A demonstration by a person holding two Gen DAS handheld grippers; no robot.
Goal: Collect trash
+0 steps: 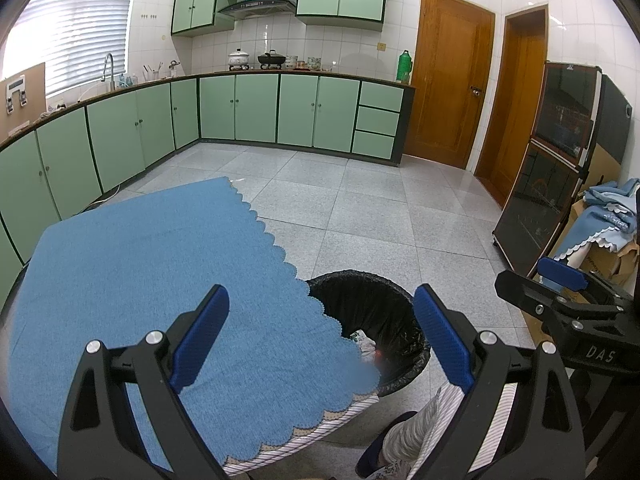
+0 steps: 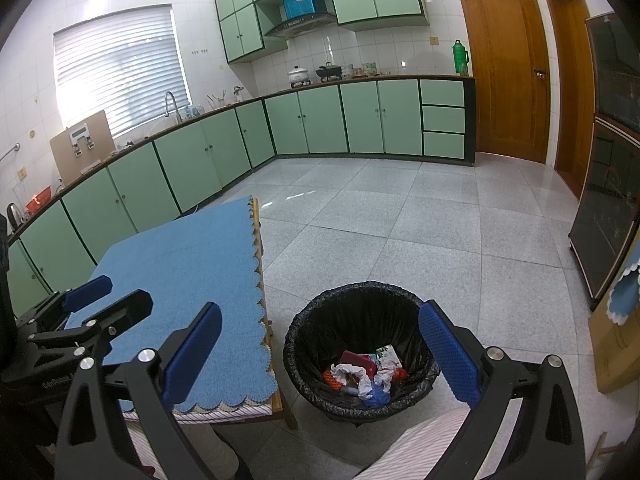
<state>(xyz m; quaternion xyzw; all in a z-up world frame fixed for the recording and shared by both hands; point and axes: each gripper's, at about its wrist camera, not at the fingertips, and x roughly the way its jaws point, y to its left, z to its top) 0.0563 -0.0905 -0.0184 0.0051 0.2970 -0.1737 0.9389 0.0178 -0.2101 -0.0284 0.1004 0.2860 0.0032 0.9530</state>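
Note:
A round bin lined with a black bag stands on the tiled floor beside the table. Inside lies trash: crumpled white paper, a red packet, a small printed carton and something blue. My right gripper hangs open above the bin with nothing between its fingers. My left gripper is also open and empty, spanning the corner of the blue tablecloth and the bin. A little trash shows past the cloth's edge. Each gripper appears in the other's view: the right gripper, the left gripper.
The blue-clothed table fills the left. A person's striped trouser leg and slipper are below the grippers. A dark glass cabinet and cardboard boxes with blue cloths stand right. Green cabinets and wooden doors line the far walls.

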